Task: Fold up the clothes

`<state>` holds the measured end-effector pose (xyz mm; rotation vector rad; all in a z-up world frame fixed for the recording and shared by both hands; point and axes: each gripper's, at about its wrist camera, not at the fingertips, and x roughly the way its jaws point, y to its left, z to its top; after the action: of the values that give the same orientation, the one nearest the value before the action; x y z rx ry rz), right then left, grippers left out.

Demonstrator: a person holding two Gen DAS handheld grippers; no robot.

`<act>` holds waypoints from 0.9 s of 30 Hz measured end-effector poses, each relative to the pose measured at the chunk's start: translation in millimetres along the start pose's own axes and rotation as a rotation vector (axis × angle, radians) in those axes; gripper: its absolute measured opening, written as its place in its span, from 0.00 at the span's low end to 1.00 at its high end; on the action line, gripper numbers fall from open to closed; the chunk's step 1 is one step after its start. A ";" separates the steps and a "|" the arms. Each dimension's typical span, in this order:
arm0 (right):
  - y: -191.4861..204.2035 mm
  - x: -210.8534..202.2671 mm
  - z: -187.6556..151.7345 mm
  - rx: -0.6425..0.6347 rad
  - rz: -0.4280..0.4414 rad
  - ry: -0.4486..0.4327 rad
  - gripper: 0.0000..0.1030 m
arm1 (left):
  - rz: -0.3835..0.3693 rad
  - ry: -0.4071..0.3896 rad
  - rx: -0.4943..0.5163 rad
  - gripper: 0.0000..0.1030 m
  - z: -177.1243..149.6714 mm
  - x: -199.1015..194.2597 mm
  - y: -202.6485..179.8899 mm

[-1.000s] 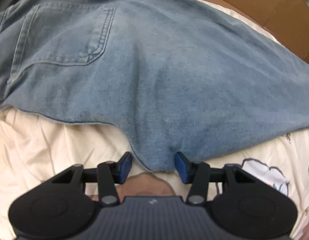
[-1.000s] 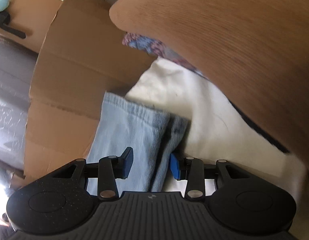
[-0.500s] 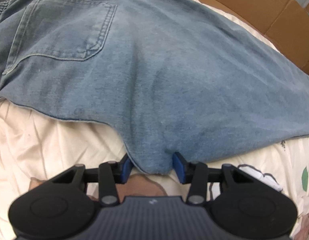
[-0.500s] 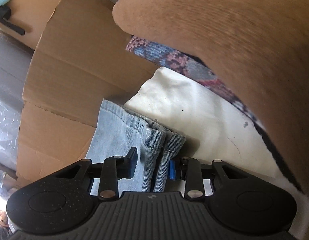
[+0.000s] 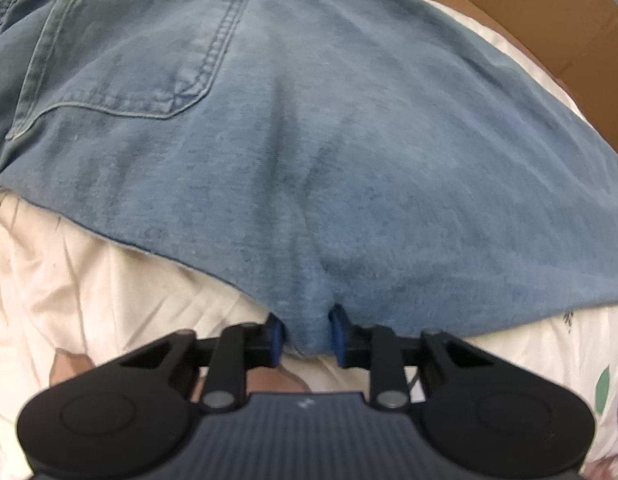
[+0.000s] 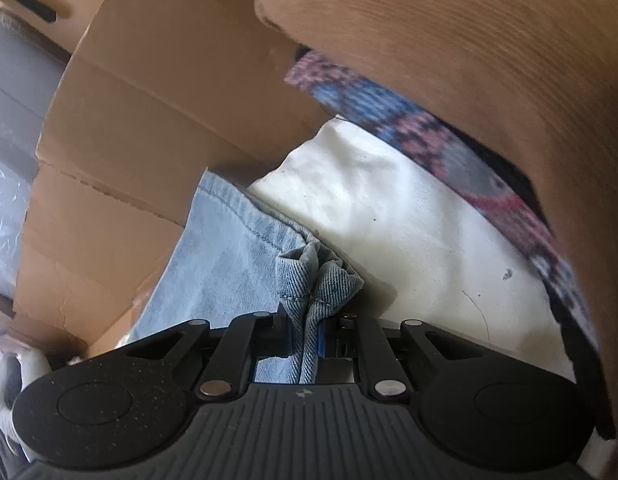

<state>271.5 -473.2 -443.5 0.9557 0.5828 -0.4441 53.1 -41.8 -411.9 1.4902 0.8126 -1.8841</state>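
A pair of blue jeans lies spread over a cream bedsheet, with its back pocket at the upper left of the left wrist view. My left gripper points down at the jeans' near edge; its jaws are closing and the blue pads pinch a bunched fold of denim. In the right wrist view the pale hem end of a jeans leg lies on a white sheet. My right gripper is closing on that hem, which puckers up between the pads.
Brown cardboard stands behind the jeans leg, and cardboard also shows at the upper right of the left wrist view. A curved wooden board overhangs a patterned blanket edge. The sheet carries a printed pattern.
Both grippers have narrowed from open to pinching denim. The jeans' edge has bunched between the left pads; the hem has puckered up between the right pads. The right view has shifted slightly.
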 end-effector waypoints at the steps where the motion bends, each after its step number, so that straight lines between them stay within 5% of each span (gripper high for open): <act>1: 3.4 -1.1 1.3 -0.017 -0.001 0.012 0.06 | 0.008 0.007 -0.001 0.20 1.5 -2.2 -1.1; 15: 23.7 -27.3 10.5 -0.053 0.094 0.046 0.06 | 0.207 0.156 0.144 0.16 26.6 -19.0 -40.7; 27: 39.0 -46.8 8.3 -0.085 0.104 0.082 0.06 | 0.247 0.179 0.228 0.15 28.7 -44.1 -48.3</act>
<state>261.1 -455.9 -385.5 0.9212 0.6185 -0.2861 6.9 -29.7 -358.7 1.8293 0.4739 -1.7200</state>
